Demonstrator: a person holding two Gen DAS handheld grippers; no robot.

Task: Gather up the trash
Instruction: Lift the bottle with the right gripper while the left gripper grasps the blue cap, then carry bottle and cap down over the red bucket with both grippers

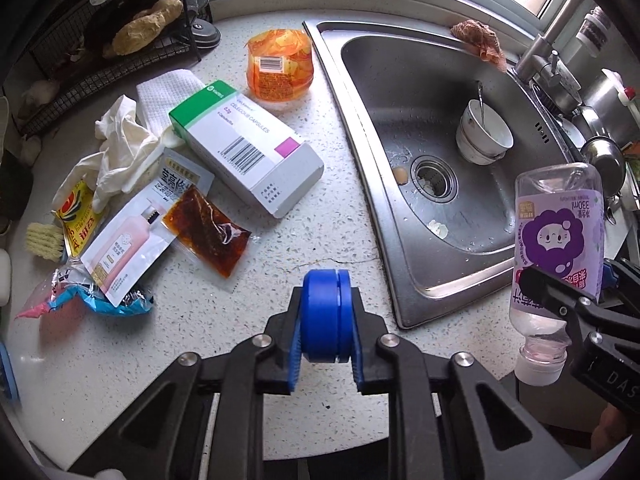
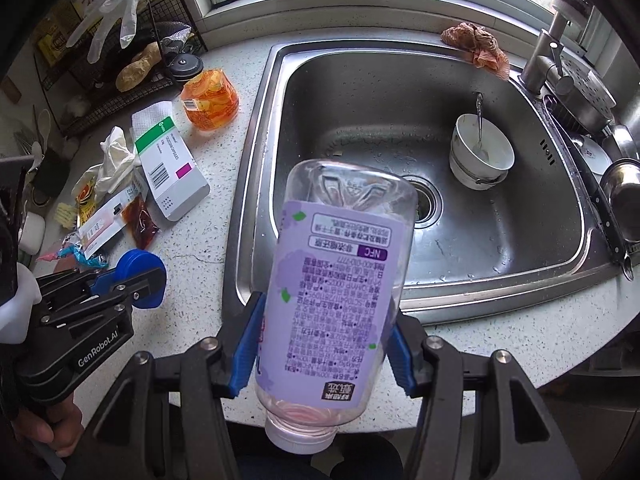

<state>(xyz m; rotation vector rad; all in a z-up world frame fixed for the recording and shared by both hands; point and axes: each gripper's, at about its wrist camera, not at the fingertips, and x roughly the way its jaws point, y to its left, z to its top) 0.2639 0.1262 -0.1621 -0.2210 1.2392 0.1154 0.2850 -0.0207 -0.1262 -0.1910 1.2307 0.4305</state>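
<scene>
My left gripper is shut on a blue round lid and holds it above the counter's front edge; it shows in the right wrist view too. My right gripper is shut on a purple-labelled clear plastic bottle, held upside down with its white cap toward me, over the counter edge in front of the sink. The bottle also shows in the left wrist view. Trash lies on the counter at left: a medicine box, a red sauce packet, a pink sachet, a crumpled glove.
An orange snack tub stands beside the sink. Stacked white bowls with a spoon sit in the basin. A wire rack is at back left, the tap and pots at right. A blue-pink wrapper lies near the front.
</scene>
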